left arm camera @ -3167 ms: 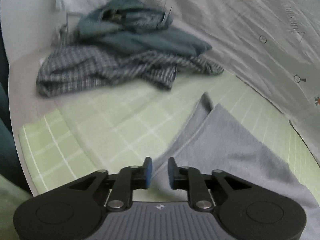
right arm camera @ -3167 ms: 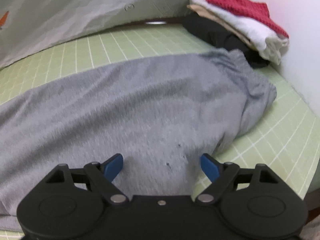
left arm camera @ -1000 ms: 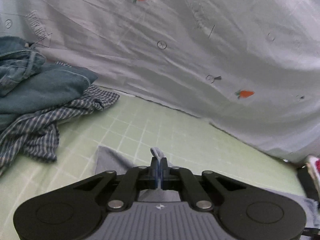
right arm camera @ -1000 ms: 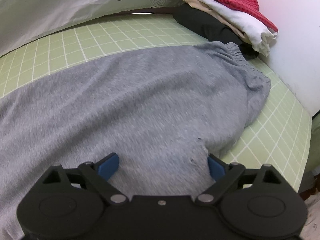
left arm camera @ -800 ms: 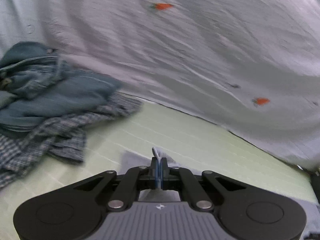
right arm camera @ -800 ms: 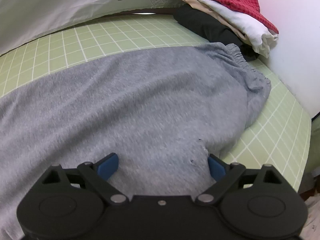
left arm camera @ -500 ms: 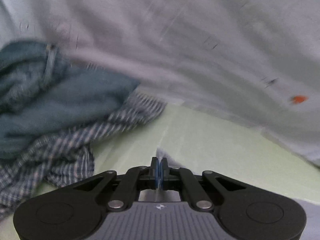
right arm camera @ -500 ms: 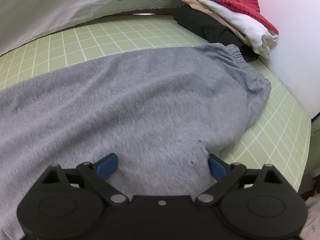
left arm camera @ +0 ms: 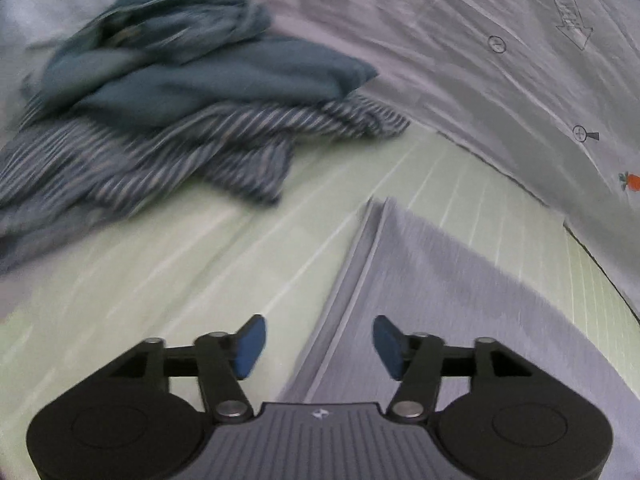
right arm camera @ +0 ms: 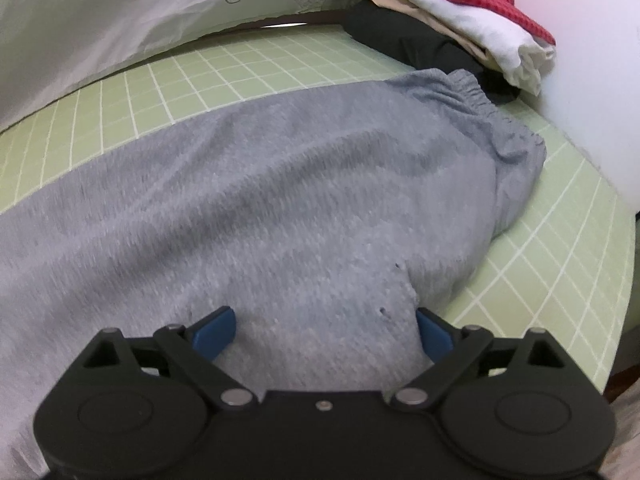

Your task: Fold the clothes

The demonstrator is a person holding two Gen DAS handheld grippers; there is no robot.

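The grey sweatpants (right arm camera: 304, 200) are spread lengthwise across the green checked mattress (right arm camera: 208, 76), the gathered waistband (right arm camera: 492, 120) lying toward the far right corner just beside a stack of folded clothes (right arm camera: 452, 20), the leg end (left arm camera: 420, 264) reaching toward the left side, where an unfolded heap of denim and checked garments (left arm camera: 160, 120) is piled near the far left edge. The fingers of the left gripper (left arm camera: 316, 346) have just been opening and are seen parted above the hem edge, with cloth below them but nothing pinched. The fingers of the right gripper (right arm camera: 324, 332) are spread wide too, resting on or just over the near part of the seat (actual contact cannot be told). The leg end appears to have just been laid out, so a fold is judged to be next. For that to go well, the hem should be taken with both layers together at the corner, not one layer only, lifted just clear of the mattress, and carried toward the waistband while the seat is kept from sliding by the right gripper; the edges should be lined up before release.
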